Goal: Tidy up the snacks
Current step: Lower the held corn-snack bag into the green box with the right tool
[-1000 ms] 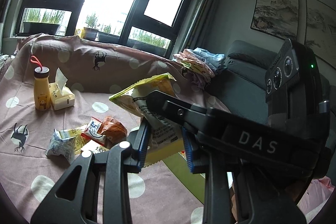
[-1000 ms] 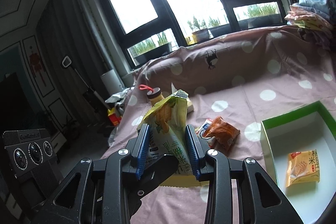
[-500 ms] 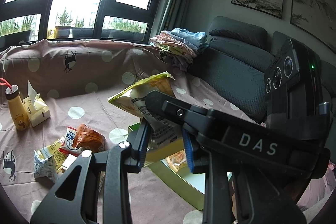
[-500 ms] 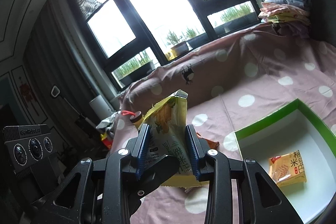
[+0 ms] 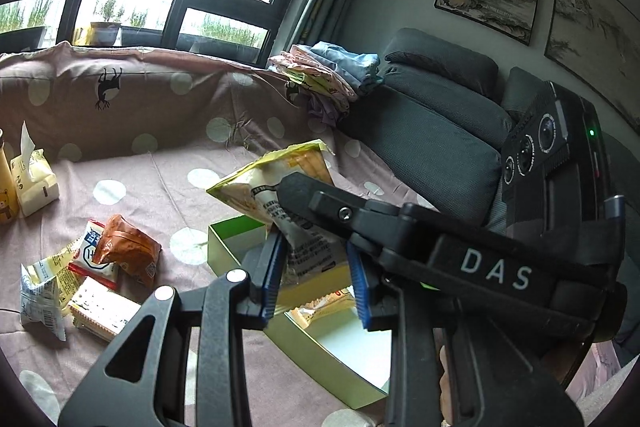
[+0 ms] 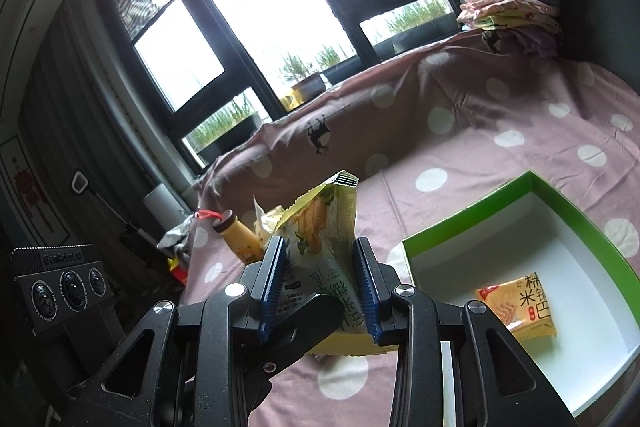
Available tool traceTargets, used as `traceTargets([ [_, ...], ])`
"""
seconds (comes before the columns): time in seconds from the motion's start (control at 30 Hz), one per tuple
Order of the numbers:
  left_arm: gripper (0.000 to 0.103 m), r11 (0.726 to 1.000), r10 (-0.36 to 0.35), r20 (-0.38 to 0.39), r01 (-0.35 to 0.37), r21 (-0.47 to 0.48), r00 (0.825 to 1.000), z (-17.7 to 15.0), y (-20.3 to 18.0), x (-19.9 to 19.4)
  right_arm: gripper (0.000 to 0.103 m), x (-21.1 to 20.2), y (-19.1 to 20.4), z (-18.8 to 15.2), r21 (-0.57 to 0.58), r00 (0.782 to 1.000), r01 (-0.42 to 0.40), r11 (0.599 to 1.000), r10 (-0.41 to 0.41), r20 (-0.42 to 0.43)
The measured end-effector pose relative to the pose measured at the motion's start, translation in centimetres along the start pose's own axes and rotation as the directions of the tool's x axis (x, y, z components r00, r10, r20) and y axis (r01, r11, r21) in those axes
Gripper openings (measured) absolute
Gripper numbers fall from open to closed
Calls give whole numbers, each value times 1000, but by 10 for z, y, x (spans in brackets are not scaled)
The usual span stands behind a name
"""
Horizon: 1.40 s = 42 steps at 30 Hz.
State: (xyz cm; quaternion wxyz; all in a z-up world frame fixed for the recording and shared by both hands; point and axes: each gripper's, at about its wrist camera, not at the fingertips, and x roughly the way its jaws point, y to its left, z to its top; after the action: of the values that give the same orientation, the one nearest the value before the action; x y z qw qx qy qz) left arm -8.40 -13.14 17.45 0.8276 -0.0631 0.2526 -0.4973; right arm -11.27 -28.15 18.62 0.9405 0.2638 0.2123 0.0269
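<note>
Right gripper (image 6: 320, 279) clamped on yellow snack bag (image 6: 324, 227), held upright above the dotted cloth (image 6: 480, 131). Left gripper (image 5: 316, 279) straddles the same bag; whether its pads press it, cannot tell. Green box (image 6: 472, 215) just right, one orange packet (image 6: 520, 303) inside. Loose snacks (image 5: 112, 251) lie on cloth left of box.
</note>
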Motion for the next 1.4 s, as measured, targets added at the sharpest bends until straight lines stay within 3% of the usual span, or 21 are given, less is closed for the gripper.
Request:
traceTargets([
  [1.4, 28, 986, -140, -87, 130, -109, 986, -9, 5, 41, 38, 0, -32, 2, 51, 983, 172, 984, -168, -67],
])
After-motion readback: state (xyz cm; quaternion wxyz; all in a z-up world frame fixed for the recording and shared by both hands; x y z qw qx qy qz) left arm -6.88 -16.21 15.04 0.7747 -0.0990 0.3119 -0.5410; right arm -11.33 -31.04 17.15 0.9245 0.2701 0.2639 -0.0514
